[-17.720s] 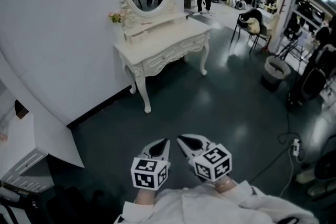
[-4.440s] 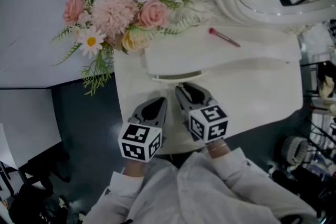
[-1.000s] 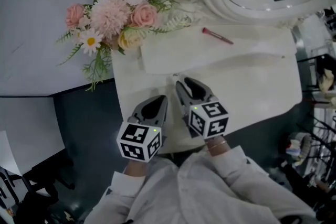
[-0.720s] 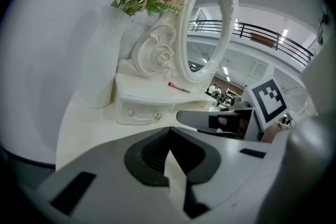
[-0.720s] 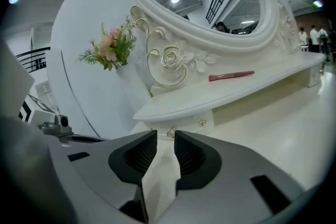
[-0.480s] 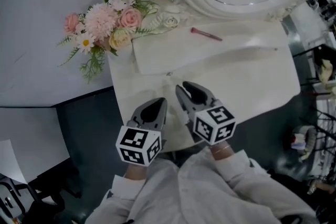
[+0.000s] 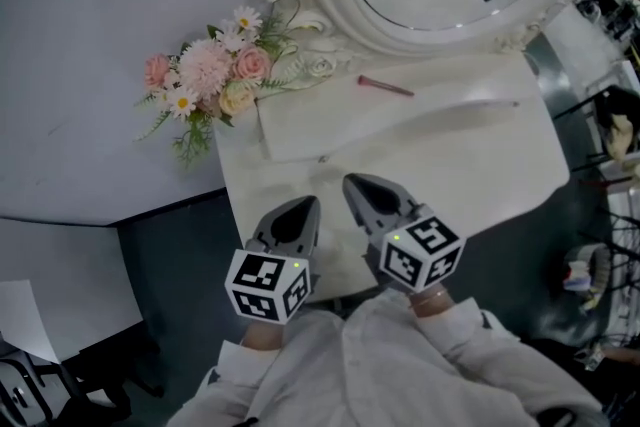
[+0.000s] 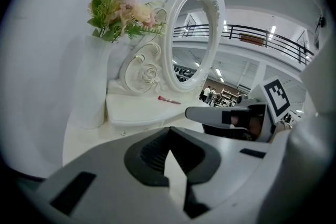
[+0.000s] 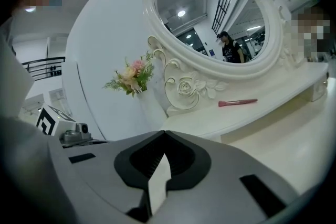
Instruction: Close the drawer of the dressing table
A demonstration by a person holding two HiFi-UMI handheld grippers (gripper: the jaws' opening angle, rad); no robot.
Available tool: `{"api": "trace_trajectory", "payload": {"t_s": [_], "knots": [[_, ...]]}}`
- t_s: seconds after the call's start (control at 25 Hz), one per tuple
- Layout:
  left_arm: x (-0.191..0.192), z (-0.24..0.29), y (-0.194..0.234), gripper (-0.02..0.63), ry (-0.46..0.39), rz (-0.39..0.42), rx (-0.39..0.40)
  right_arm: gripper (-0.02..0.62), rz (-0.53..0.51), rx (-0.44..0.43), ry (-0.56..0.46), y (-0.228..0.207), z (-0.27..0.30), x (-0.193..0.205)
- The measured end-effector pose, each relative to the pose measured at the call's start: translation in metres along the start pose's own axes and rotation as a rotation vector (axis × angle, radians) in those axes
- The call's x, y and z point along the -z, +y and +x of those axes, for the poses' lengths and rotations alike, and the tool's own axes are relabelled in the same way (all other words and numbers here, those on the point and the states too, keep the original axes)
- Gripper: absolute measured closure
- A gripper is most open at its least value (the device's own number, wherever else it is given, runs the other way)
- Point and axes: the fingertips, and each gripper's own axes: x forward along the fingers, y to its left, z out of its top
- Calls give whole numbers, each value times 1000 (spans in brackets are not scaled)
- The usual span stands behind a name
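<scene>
Pulled back since a few seconds ago, the right gripper now hangs clear of the drawer, which no longer juts out but sits flush under the raised shelf of the dressing table. Both grippers have their jaws pressed together on nothing – the left gripper sits over the table's front edge, just beside the right. Bare tabletop lies open to the right, and dark floor lies past the left edge.
</scene>
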Motion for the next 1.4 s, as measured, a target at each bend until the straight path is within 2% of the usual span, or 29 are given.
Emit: {"api": "trace_trajectory", "payload": {"t_s": [0.12,0.36,0.56,0.88,1.08,1.4], "knots": [[-8,-4,-4,600,-10,17,9,588,6,-34,-16,8,-6,-9],[-24,-8,-6,601,-37,43,21,588,-109,-44,-20,14,-14,-23],[-28,-16,-9,600,-43,43,15,588,-108,-49,-28,20,-27,-25],[-16,-14,-10,601,20,75,-9,588,-149,-92,5,34,-26,-16],[-9,-11,-9,601,63,100,-34,588,-168,-89,32,31,-26,-13],[-6,-7,-13,601,77,116,-36,588,-156,-77,50,26,-28,-6]]}}
